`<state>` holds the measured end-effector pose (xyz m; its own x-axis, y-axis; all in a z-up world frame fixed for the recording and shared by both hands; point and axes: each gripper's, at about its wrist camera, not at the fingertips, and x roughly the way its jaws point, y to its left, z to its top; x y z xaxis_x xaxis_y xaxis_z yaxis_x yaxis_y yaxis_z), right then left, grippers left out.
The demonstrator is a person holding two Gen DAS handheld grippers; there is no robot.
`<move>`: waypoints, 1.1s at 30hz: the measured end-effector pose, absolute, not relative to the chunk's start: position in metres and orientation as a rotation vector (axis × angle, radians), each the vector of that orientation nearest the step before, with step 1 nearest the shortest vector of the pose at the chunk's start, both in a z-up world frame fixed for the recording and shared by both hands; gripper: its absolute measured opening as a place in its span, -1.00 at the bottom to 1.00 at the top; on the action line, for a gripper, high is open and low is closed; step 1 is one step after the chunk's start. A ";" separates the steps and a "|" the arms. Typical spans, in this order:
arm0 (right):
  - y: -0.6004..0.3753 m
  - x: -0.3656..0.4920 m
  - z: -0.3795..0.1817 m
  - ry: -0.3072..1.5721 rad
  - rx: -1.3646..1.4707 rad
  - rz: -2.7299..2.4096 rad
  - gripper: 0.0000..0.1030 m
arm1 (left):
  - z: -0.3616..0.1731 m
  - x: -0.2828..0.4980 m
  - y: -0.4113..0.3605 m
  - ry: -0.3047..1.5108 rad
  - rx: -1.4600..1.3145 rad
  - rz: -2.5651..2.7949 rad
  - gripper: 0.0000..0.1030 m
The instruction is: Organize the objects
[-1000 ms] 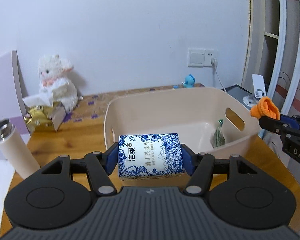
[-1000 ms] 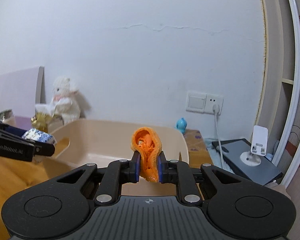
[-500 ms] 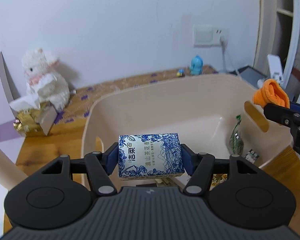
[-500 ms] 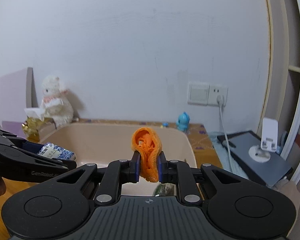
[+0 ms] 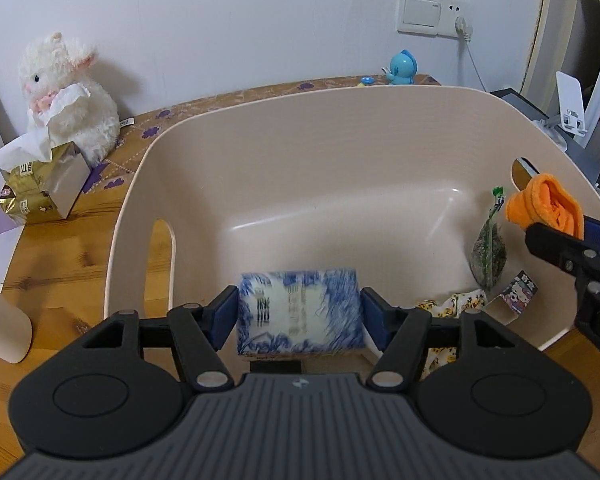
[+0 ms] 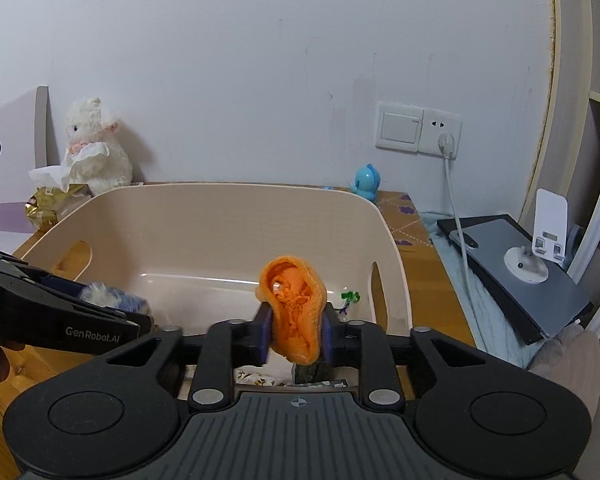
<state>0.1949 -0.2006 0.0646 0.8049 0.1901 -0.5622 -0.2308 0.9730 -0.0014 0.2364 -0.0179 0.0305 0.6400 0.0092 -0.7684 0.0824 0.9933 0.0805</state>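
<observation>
**Both grippers loaded above the beige bin**

Holding a blue-and-white tissue pack (image 5: pixel 298 312) over the near-left part of the beige plastic bin (image 5: pixel 340 108), the left gripper (image 5: pixel 298 318) has its jaws closed against the pack's two ends. The pack's print is blurred in the left wrist view, so the lettering cannot be read.

The right gripper (image 6: pixel 293 330) has its jaws pressed together on a rolled orange cloth (image 6: pixel 294 312), which stands upright between the blue pads and hangs above the bin's right side. In the left wrist view the same cloth (image 5: pixel 546 206) shows just inside the bin's right handle cut-out.

Inside the bin, against its right wall, a small clear packet of dark contents (image 5: pixel 488 252) leans upright. Beside it on the bin floor lie a small cartoon-printed box (image 5: pixel 520 292) and a yellow floral fabric (image 5: pixel 448 308).

Outside the bin, to its left on the wooden table (image 5: pixel 80 248), a gold tissue box (image 5: pixel 36 188) sits in front of a white plush toy (image 5: pixel 68 96). Behind the bin, near the wall, stands a small blue figurine (image 5: pixel 402 68). To the bin's right a white phone stand (image 6: pixel 538 240) rests on a grey slab.
</observation>
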 end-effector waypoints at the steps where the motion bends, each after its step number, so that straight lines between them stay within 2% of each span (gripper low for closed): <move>1: -0.201 0.193 0.065 0.587 -0.072 0.225 -0.21 | 0.033 0.235 -0.018 0.867 0.114 -0.046 0.44; 3: -0.201 0.190 0.068 0.574 -0.072 0.229 -0.13 | 0.038 0.230 -0.019 0.840 0.116 -0.067 0.62; 5: -0.202 0.184 0.072 0.558 -0.067 0.231 0.06 | 0.045 0.222 -0.020 0.810 0.130 -0.073 0.75; 8: -0.204 0.177 0.079 0.541 -0.057 0.230 0.21 | 0.053 0.213 -0.021 0.785 0.149 -0.075 0.76; 17: -0.208 0.143 0.098 0.503 -0.051 0.223 0.43 | 0.074 0.179 -0.015 0.742 0.139 -0.060 0.78; 33: -0.207 0.069 0.122 0.478 -0.036 0.228 0.54 | 0.107 0.088 0.007 0.666 0.088 -0.031 0.78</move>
